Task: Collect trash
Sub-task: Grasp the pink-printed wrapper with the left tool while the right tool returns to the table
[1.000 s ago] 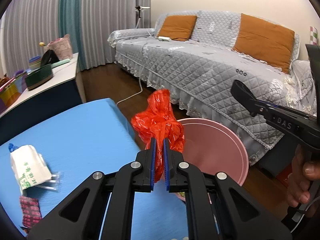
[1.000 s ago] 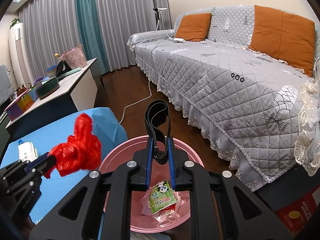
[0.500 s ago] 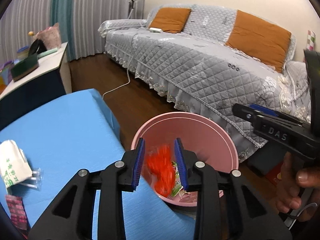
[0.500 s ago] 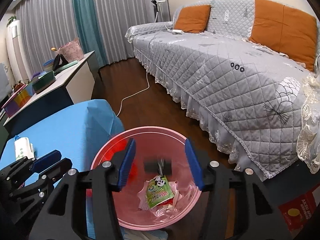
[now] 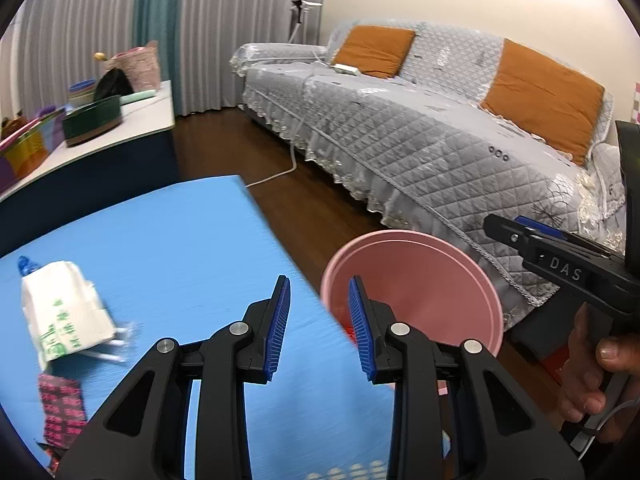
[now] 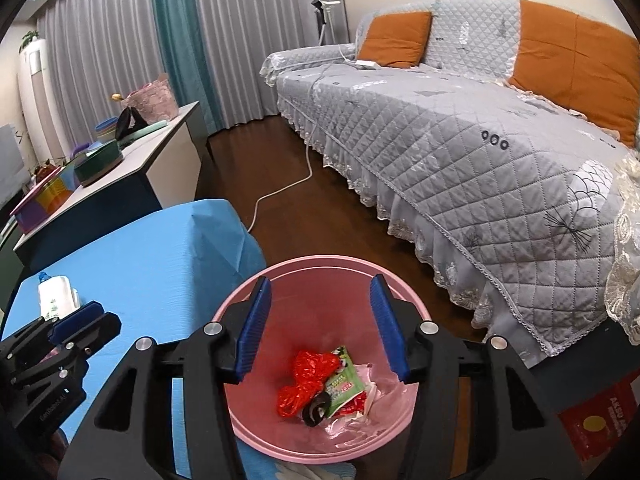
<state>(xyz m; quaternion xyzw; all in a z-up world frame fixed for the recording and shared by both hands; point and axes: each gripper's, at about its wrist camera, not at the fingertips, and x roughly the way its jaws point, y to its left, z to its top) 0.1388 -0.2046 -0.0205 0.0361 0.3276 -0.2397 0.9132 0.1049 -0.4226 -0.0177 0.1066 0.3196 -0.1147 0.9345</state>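
Looking along the left gripper (image 5: 319,326), its blue-padded jaws are seen parted with nothing between them; they have just been opening. The gripper is held over the edge of the blue-covered table (image 5: 168,248), just beside the pink bin (image 5: 416,248). A sliver of red plastic bag (image 5: 349,330) is glimpsed inside the bin, behind the right finger. On the table, well to the left of the bin, a white packet with green print (image 5: 64,314) is laid, with a dark red patterned wrapper (image 5: 62,410) below it; both are blurred. Beyond the bin, a sofa with a grey quilted cover (image 5: 420,140) and orange cushions is seen. To the right of the bin, the right gripper (image 5: 560,256) is seen from the side, gripped by a hand (image 5: 596,376).

From the right wrist view, the right gripper (image 6: 320,330) is held directly above the pink bin (image 6: 256,432), its jaws spread wide and empty, having just been opening. At the bottom of the bin, the crumpled red plastic bag (image 6: 306,376) is laid, touching a green snack packet (image 6: 344,380) and a black band (image 6: 316,406), with clear wrappers beneath. To the left of the bin, the left gripper (image 6: 76,320) is seen above the blue-covered table (image 6: 152,264), where the white packet (image 6: 56,300) is also visible.
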